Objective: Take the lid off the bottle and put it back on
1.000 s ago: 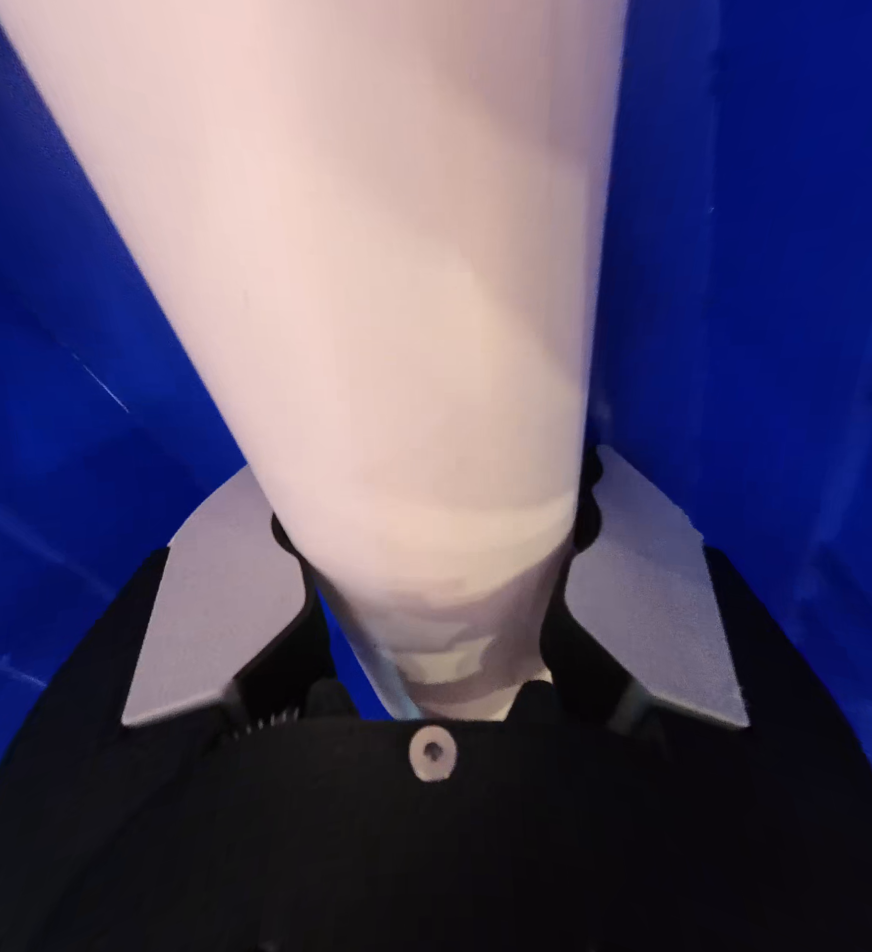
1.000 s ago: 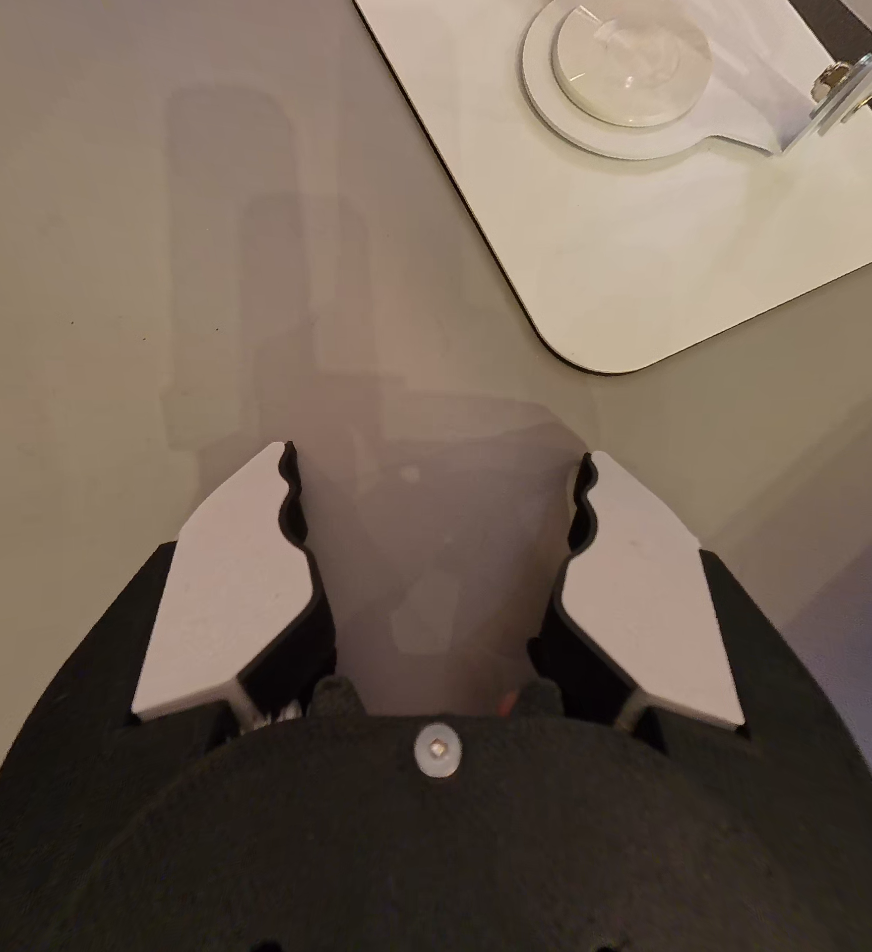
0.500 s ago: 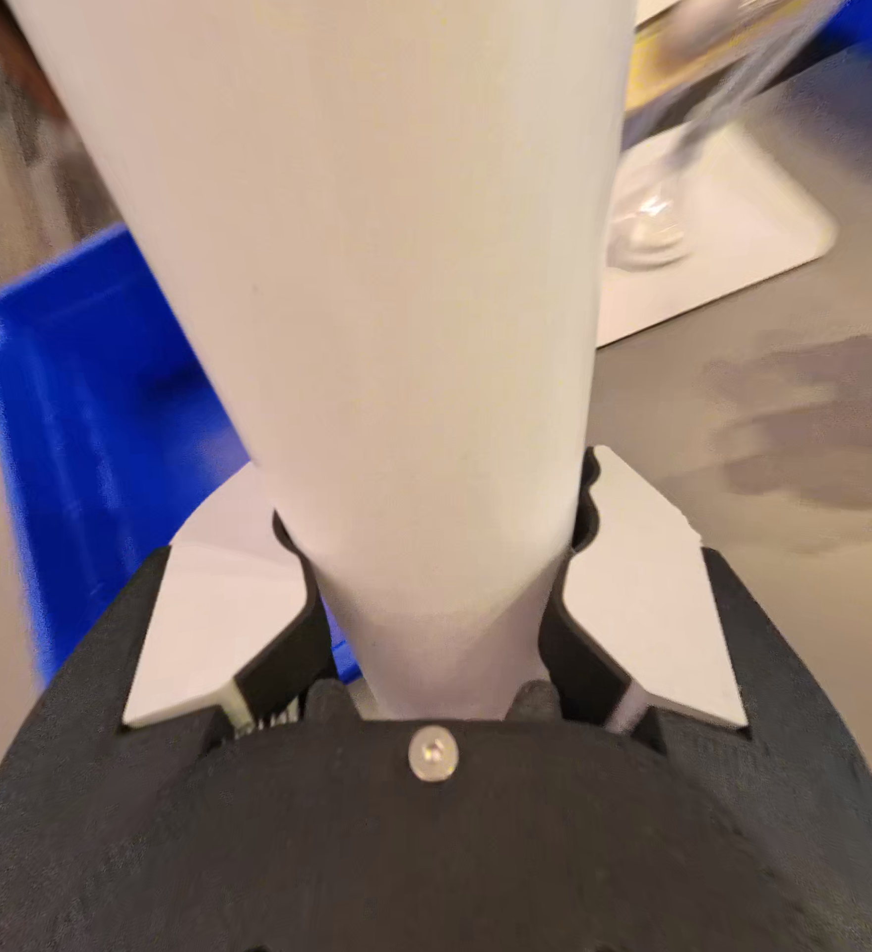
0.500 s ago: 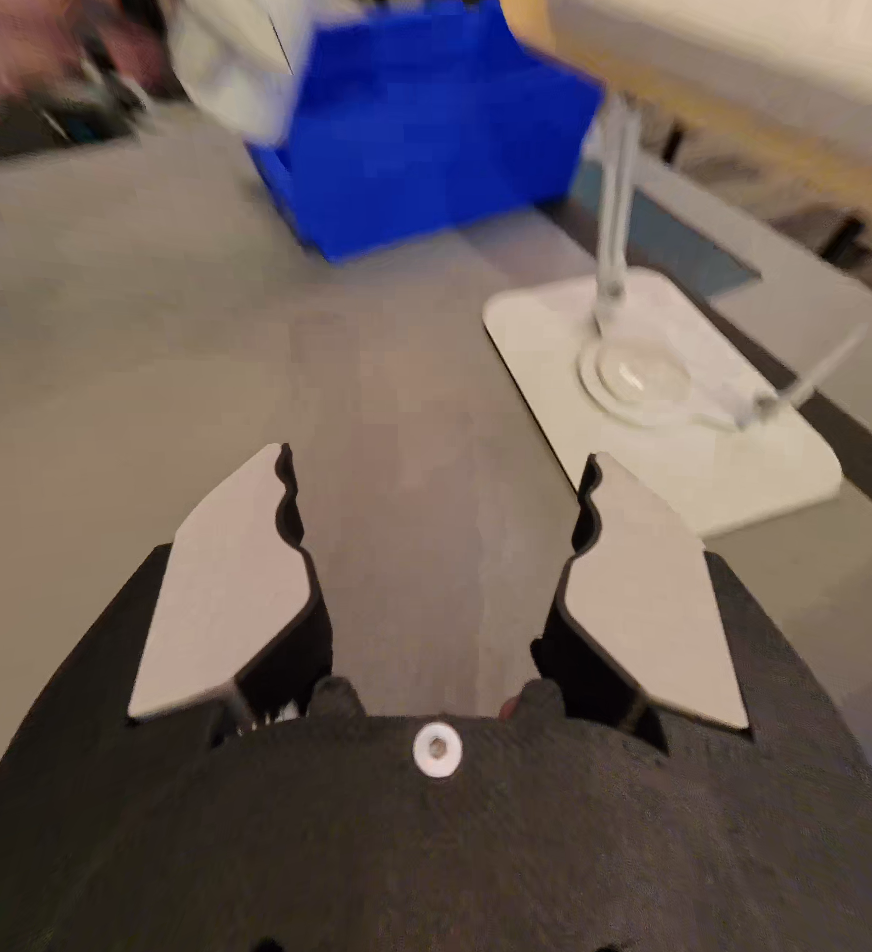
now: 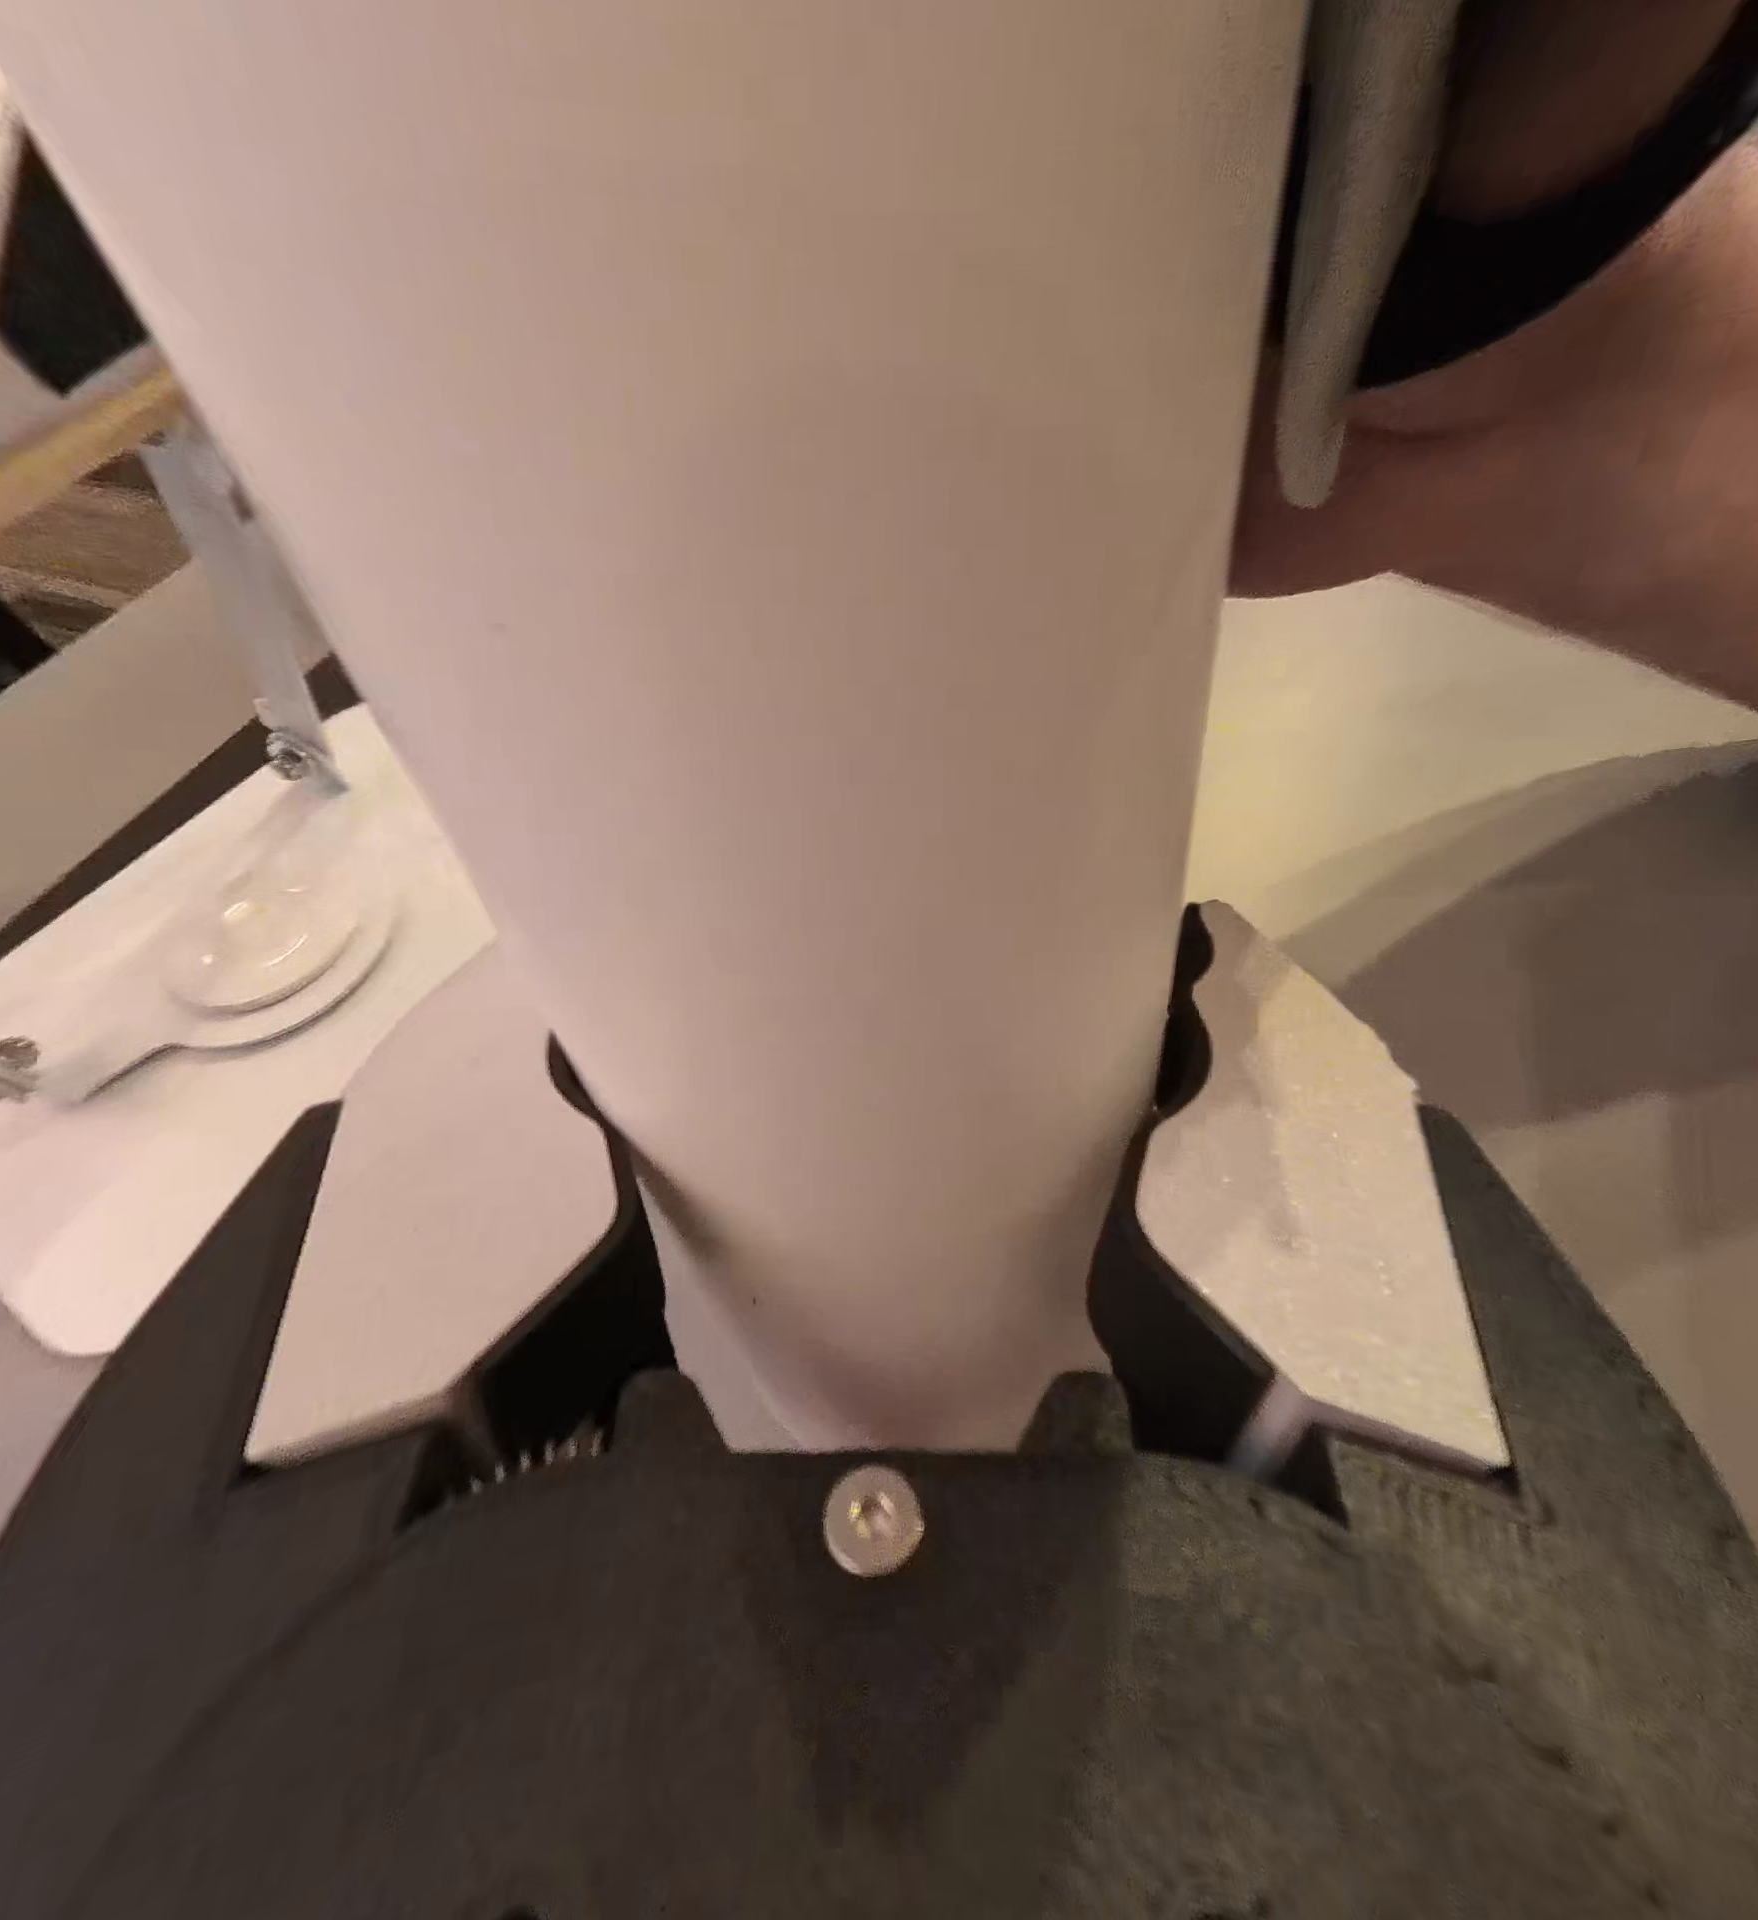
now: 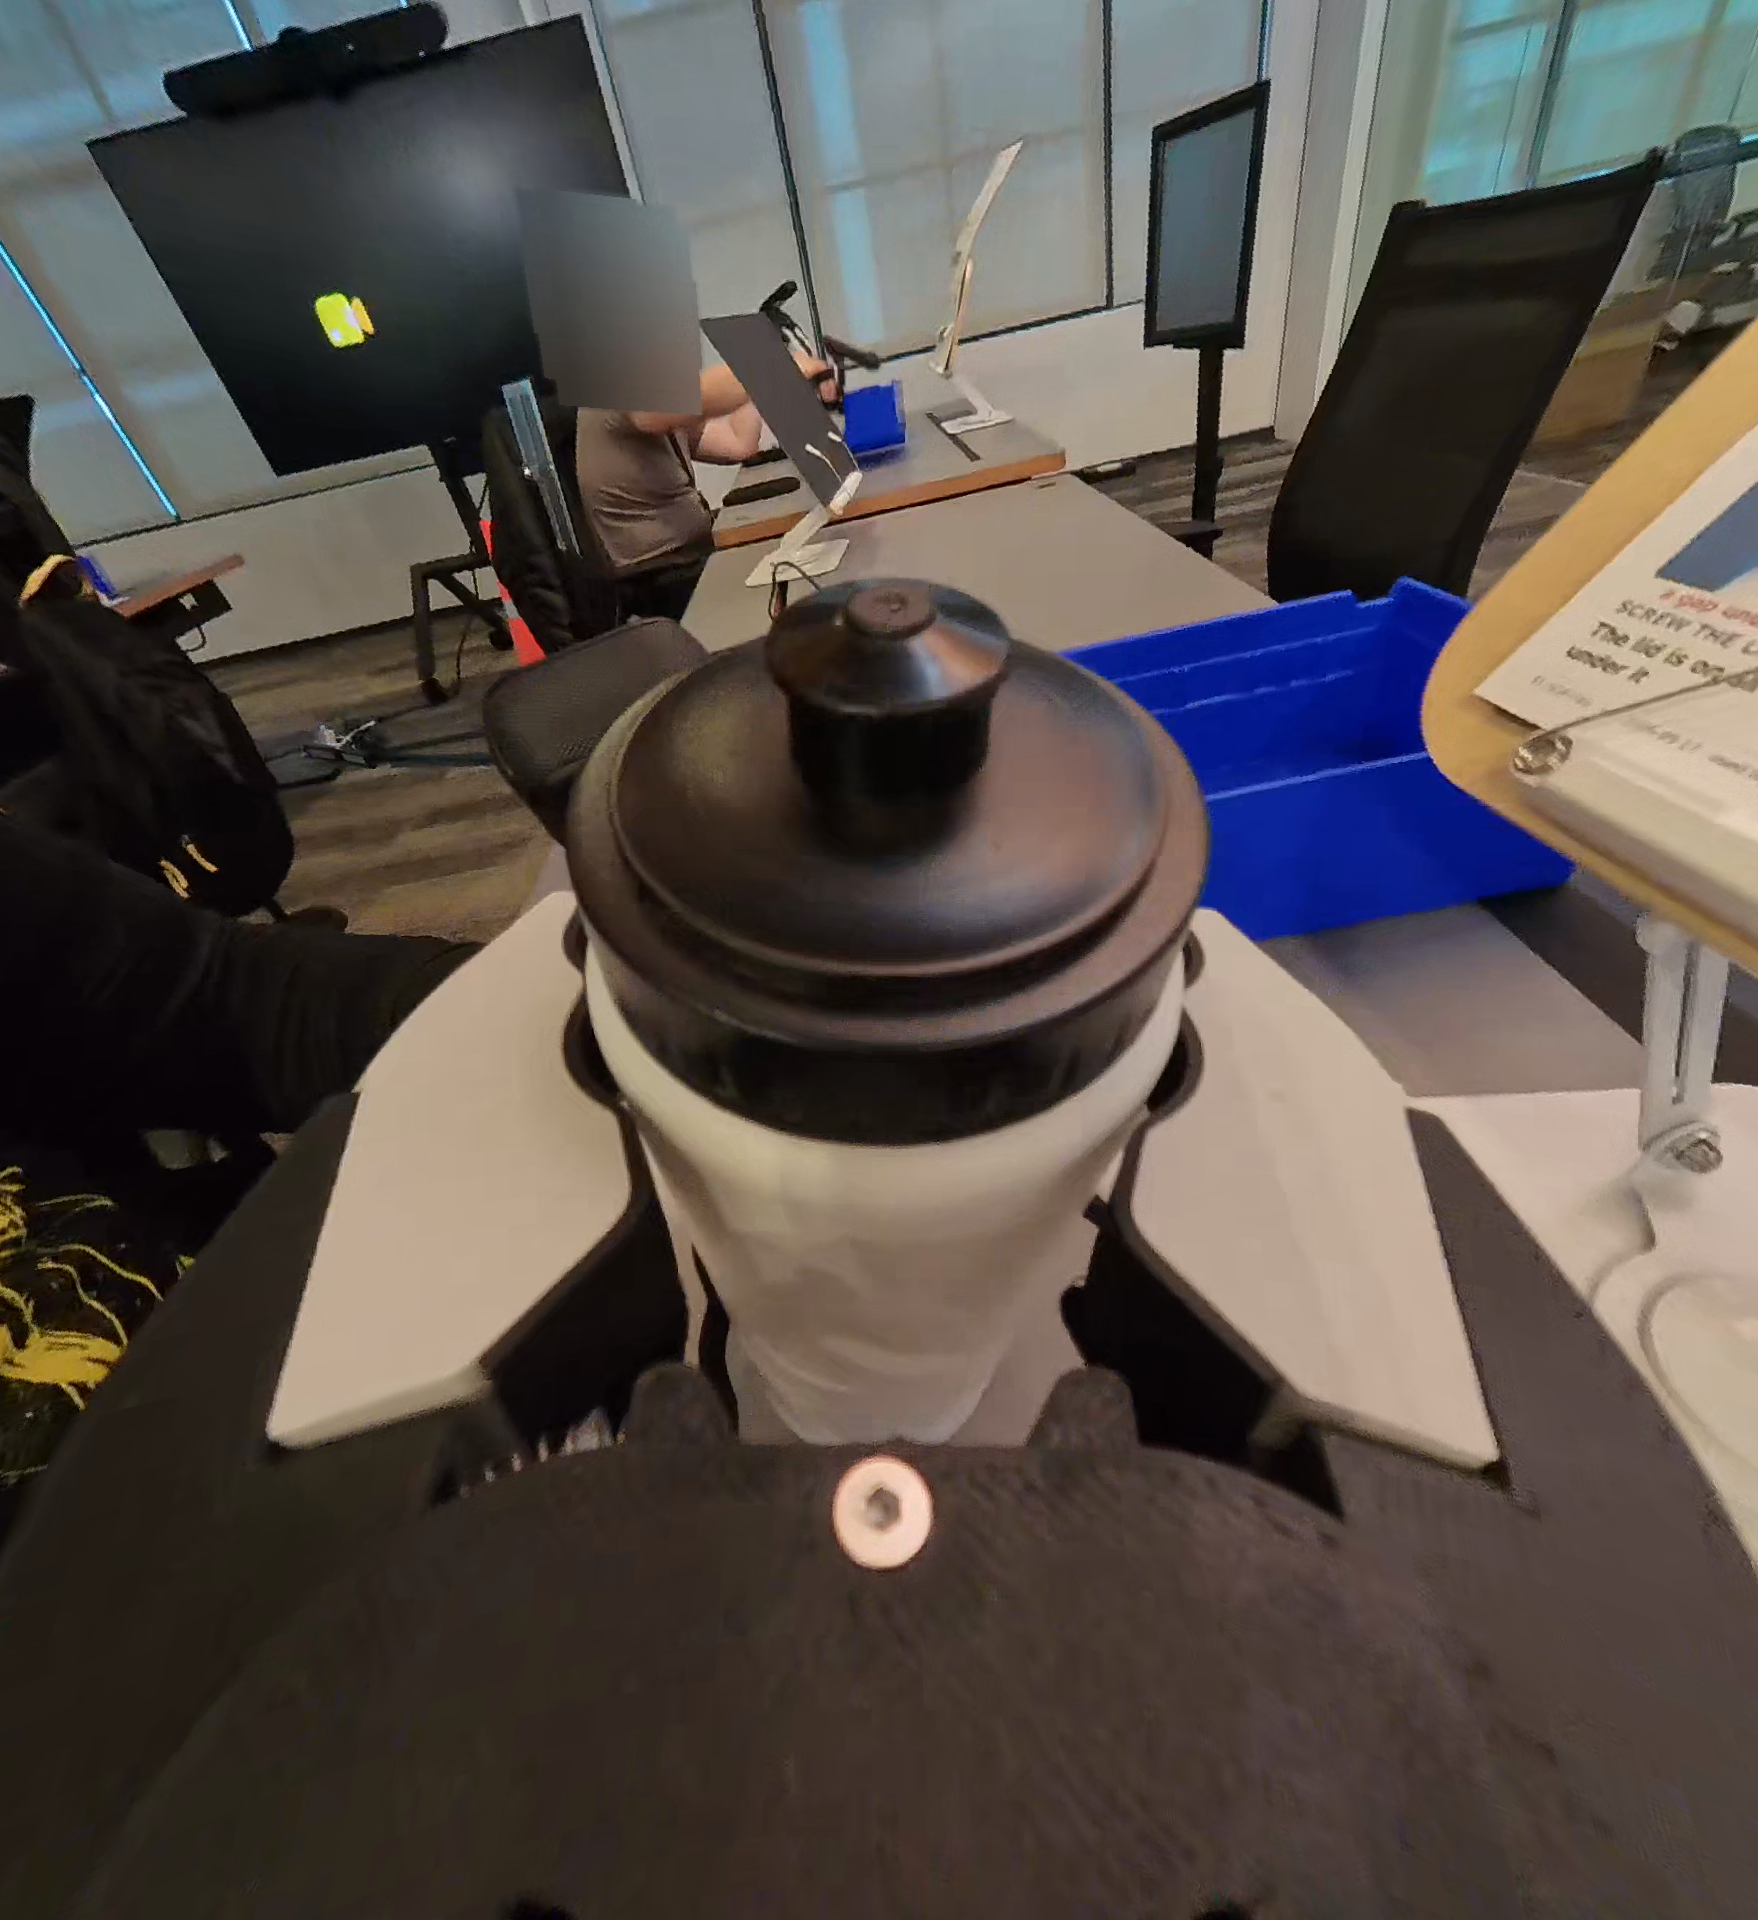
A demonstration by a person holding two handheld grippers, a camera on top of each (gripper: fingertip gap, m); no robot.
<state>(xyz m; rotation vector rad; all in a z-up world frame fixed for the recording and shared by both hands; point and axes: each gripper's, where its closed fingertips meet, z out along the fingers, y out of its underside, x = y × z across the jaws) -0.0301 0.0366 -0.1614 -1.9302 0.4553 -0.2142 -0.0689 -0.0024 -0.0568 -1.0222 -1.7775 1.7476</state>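
A white bottle [image 5: 750, 623] stands upright between my left gripper's fingers. My left gripper [image 5: 870, 997] is shut on the bottle's lower body. In the right wrist view the bottle's white shoulder [image 6: 875, 1226] carries a black lid [image 6: 885, 831] with a pull spout, seated on the neck. My right gripper [image 6: 880, 966] straddles the lid's lower rim. Its jaws stand as wide apart as before, close against both sides. One grey finger [image 5: 1311, 260] of it and the hand [image 5: 1581, 468] holding it show at the upper right of the left wrist view.
A blue bin [image 6: 1353, 769] sits on the grey table [image 5: 1581, 1039] behind the bottle. A white stand base [image 5: 75, 1195] with a clear disc lies to the right and carries a tilted board with a sheet [image 6: 1685, 727]. A person [image 6: 636, 488] works at a far table.
My left gripper lifted the bottle out of the blue bin and turned it over the table. My right gripper swung up from the table and came around the lid.
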